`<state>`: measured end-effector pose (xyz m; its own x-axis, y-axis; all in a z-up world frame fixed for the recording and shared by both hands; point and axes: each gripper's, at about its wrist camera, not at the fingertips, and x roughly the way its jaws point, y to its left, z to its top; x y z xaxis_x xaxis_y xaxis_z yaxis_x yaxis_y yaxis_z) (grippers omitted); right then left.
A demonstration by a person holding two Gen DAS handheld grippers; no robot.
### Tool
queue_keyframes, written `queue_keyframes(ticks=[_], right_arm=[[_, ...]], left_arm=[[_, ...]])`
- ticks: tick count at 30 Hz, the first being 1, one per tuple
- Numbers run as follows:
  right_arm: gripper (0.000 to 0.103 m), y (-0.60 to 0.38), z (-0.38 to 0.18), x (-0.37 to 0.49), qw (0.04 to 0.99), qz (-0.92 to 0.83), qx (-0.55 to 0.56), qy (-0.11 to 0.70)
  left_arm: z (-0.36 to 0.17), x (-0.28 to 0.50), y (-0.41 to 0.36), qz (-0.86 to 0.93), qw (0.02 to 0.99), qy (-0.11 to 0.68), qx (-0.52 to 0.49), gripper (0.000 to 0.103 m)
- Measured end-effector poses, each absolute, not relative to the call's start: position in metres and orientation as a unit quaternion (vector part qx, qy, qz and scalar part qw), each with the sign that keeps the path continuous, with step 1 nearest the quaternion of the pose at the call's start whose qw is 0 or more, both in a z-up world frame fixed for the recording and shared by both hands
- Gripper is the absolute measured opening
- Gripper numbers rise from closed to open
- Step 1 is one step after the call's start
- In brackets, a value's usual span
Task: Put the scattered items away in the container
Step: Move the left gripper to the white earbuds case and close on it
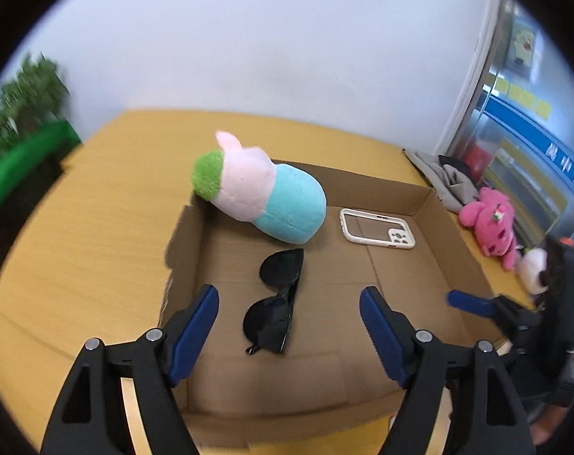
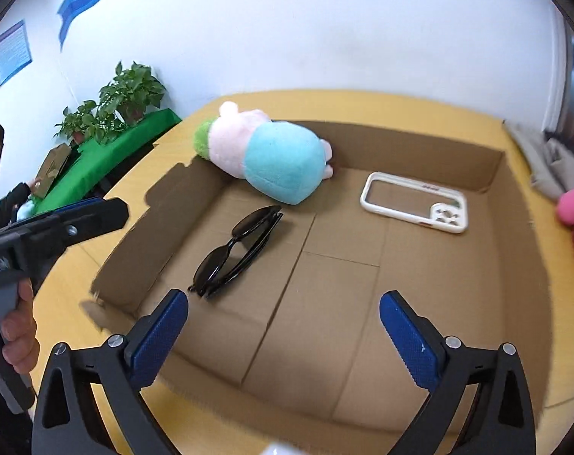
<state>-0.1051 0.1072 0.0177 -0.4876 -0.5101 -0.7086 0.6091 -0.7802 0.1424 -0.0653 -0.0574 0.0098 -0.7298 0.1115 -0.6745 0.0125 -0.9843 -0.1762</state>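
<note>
Both grippers, left gripper [image 1: 289,326] & right gripper [image 2: 283,328], are wide apart w/ nothing in them. The cardboard box [image 2: 514,265] on the yellow worktop [image 2: 71,303] has black sunglasses [image 2: 236,252] at 9 o'clock, a plush pig [image 2: 272,151] at 11, a white phone case [image 2: 414,201] at 2. A pink plush [image 1: 490,222] lies outside, at 3.

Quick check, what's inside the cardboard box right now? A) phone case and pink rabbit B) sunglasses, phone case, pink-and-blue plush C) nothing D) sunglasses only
B: the sunglasses, the white phone case and the pink-and-blue plush all lie within the box walls; the pink rabbit sits outside on the table.
</note>
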Motion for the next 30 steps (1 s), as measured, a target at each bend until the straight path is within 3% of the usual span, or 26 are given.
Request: queue_keyframes(ticks=[16, 25, 30], right_arm=[[0.103, 0.163, 0.029, -0.049, 0.289, -0.891, 0.341, 0.081], [0.103, 0.247, -0.027, -0.044, 0.27, -0.87, 0.412, 0.031], [0.102, 0.249, -0.044, -0.032, 0.293, -0.854, 0.426, 0.057]], left_arm=[[0.019, 0.004, 0.001, 0.937, 0.076, -0.076, -0.332, 0.077], [-0.028, 0.014, 0.017, 0.905, 0.139, -0.084, -0.394, 0.077], [-0.057, 0.003, 0.037, 0.879, 0.169, -0.1, -0.435, 0.077]])
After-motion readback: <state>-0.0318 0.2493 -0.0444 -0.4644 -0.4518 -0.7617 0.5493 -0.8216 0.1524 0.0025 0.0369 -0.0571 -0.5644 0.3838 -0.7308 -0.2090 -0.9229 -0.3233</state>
